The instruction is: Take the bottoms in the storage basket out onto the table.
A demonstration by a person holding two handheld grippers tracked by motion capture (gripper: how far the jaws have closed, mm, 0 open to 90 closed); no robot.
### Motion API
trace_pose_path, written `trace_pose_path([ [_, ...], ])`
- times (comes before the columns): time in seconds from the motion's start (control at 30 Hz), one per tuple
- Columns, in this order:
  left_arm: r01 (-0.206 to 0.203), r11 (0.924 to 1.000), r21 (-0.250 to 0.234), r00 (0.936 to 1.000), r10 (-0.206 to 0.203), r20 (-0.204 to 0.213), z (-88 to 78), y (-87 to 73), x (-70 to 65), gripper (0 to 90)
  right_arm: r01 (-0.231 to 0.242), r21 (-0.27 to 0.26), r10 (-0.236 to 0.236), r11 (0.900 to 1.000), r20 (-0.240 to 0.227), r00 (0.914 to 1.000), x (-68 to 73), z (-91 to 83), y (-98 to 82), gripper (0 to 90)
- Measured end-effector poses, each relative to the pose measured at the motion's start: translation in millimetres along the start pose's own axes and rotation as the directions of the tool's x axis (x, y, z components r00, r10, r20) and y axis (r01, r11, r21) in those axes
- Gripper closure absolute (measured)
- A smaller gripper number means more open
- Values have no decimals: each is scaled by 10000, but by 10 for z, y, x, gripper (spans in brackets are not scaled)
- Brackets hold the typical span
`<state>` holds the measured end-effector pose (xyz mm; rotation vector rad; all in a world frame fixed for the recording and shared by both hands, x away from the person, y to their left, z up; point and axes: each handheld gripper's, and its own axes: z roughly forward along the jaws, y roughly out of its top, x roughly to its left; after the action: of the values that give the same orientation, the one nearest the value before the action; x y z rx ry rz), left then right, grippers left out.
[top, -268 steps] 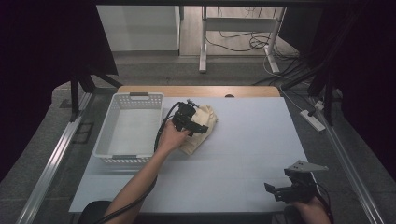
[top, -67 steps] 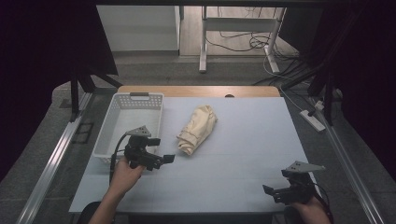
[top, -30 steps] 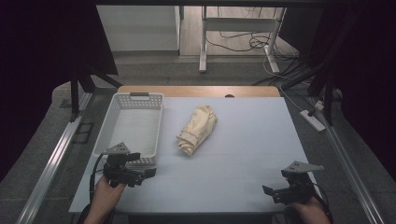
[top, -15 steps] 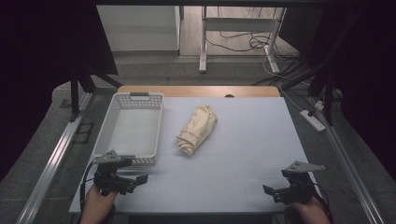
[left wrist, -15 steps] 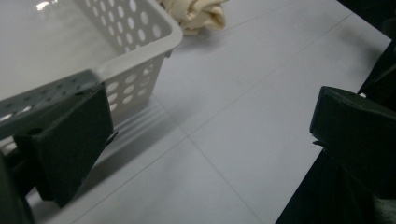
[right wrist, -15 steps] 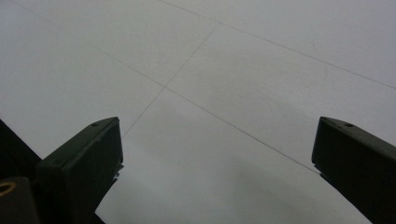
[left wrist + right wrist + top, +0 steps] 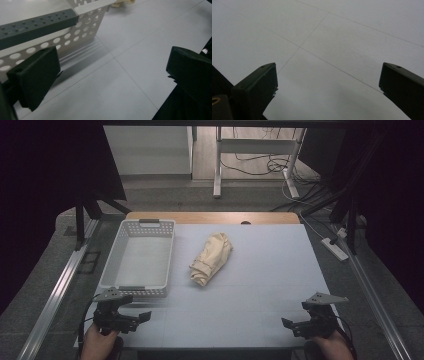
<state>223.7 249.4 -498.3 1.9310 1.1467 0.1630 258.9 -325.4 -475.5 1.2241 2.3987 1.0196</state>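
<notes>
**Status entry: rolled cloth on bench, both tongs parked and empty**

Item 1, rolled beige cloth (image 7: 212, 258): I see it lying on the bench (image 7: 260, 300) around the middle, nearer the far edge, its long axis running from far-right to near-left. It sits just beside the right wall of the basket, apart from it, and outside it. Nothing grips or touches it.

Item 2, white perforated basket (image 7: 163, 255): at the left side of the bench, grey handles at its near and far ends; the inside looks bare. In the left gripper view its near handle (image 7: 37, 25) and holed wall stand close ahead.

Item 3, left tongs (image 7: 131, 319): at the near-left corner, just in front of the basket's near end. Jaws spread wide, nothing between them.

Item 4, right tongs (image 7: 291, 326): at the near-right corner, well apart from the cloth. Jaws spread wide over bare bench surface (image 7: 337, 37), holding nothing.

Progress, my judgement: the cloth appears bundled into a compact roll, so any folding looks finished. If it belongs in the basket, that transfer is not yet done. Both of my hands are at rest positions.
</notes>
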Motion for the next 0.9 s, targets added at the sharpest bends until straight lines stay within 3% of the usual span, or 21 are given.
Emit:
trace_pose_path([
  [0.43, 323, 9992, -230, 9989, -330, -320, -107, -88, 102, 0, -17, -53, 18, 10000, 34, 10000, -2, -2, -3, 23],
  [0.9, 426, 9991, -6, 9973, -426, -602, -183, -144, 172, 0, -75, -86, 76, 9999, 109, 9999, -4, -11, -3, 23],
])
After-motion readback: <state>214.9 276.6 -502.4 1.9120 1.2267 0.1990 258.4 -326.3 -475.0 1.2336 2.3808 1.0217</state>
